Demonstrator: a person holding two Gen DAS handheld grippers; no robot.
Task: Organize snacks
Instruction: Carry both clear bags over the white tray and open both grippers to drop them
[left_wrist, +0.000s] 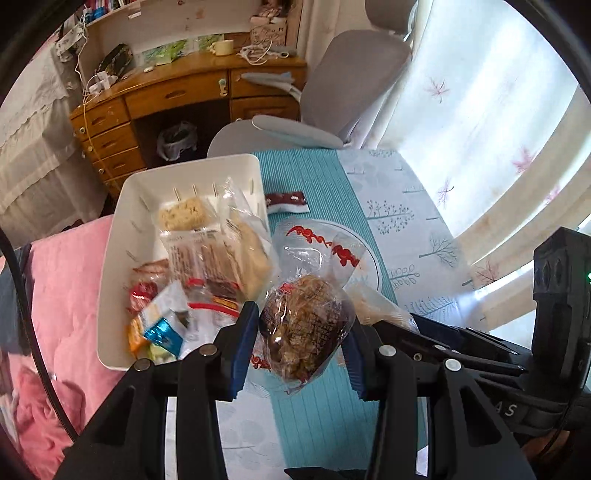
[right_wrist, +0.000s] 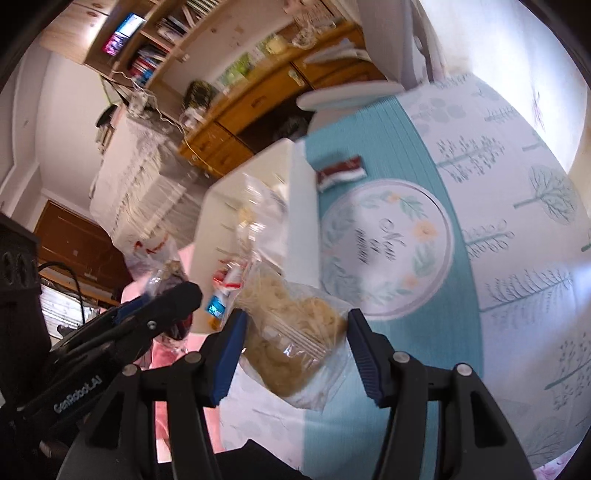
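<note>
My left gripper (left_wrist: 300, 334) is shut on a clear bag of brown, floss-topped pastry (left_wrist: 304, 325), held in the air above the teal runner, just right of the white bin (left_wrist: 122, 229). The bin holds several wrapped snacks, among them a pale rice-crisp bar (left_wrist: 184, 213). My right gripper (right_wrist: 293, 349) is shut on a clear bag of pale yellow noodle-like snack (right_wrist: 295, 336), lifted near the white bin (right_wrist: 299, 206). A dark red and white snack packet (right_wrist: 341, 171) lies on the runner beyond the round plate (right_wrist: 443, 236). The same packet (left_wrist: 288, 202) shows in the left wrist view.
The table wears a tree-print cloth (right_wrist: 517, 206) with a teal runner (left_wrist: 325, 406). A grey chair (left_wrist: 343, 85) stands at the far end, before a wooden desk (left_wrist: 177, 92). A pink blanket (left_wrist: 62, 280) lies left of the bin. Curtains (left_wrist: 480, 122) hang on the right.
</note>
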